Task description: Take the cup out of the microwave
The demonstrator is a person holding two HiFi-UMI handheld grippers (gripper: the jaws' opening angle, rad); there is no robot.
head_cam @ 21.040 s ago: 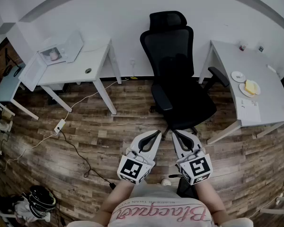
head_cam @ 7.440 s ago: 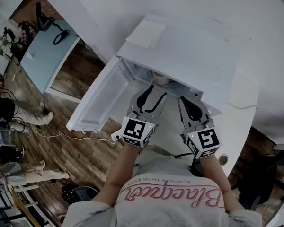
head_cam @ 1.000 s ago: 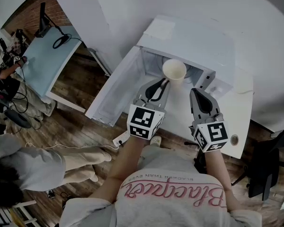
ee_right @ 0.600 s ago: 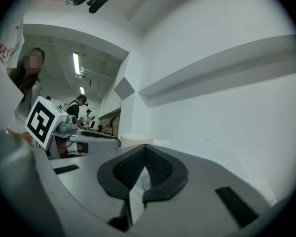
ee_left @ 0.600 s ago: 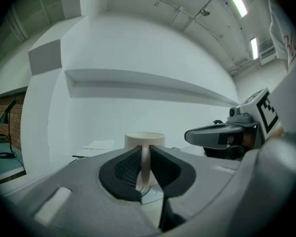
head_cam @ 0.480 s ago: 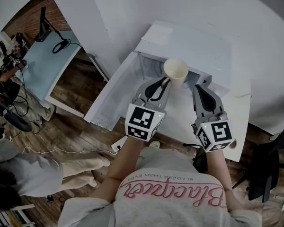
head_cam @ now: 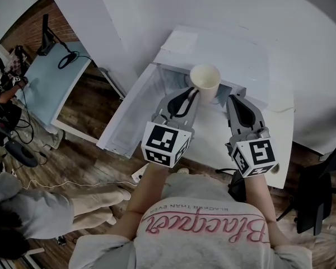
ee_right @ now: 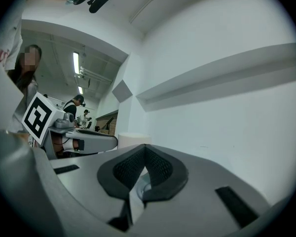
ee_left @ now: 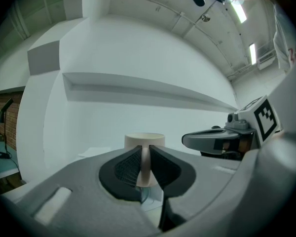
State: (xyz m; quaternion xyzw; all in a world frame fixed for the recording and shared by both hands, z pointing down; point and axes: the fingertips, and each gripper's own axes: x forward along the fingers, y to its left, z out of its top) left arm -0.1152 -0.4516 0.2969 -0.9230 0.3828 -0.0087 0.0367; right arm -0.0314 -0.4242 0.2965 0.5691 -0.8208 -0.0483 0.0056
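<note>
Gripping the cup (head_cam: pixel 205 78) by its handle with the left gripper (head_cam: pixel 192 93), pads pinched on that thin strap. Holding it upright at upper centre of the head view, over the mouth of the microwave (head_cam: pixel 224 49) and above the swung-open door (head_cam: pixel 131 114), seemingly out of the cavity already. Keeping the right gripper (head_cam: pixel 234 98) closed and empty, just right of the cup. Best to keep the rim level, draw straight back, avoid twisting on so narrow a hold, then set down on the white table (head_cam: pixel 281 144). No brand legible on cup or microwave. Only pink cursive on the shirt at lower centre, seemingly "Blacque…".
</note>
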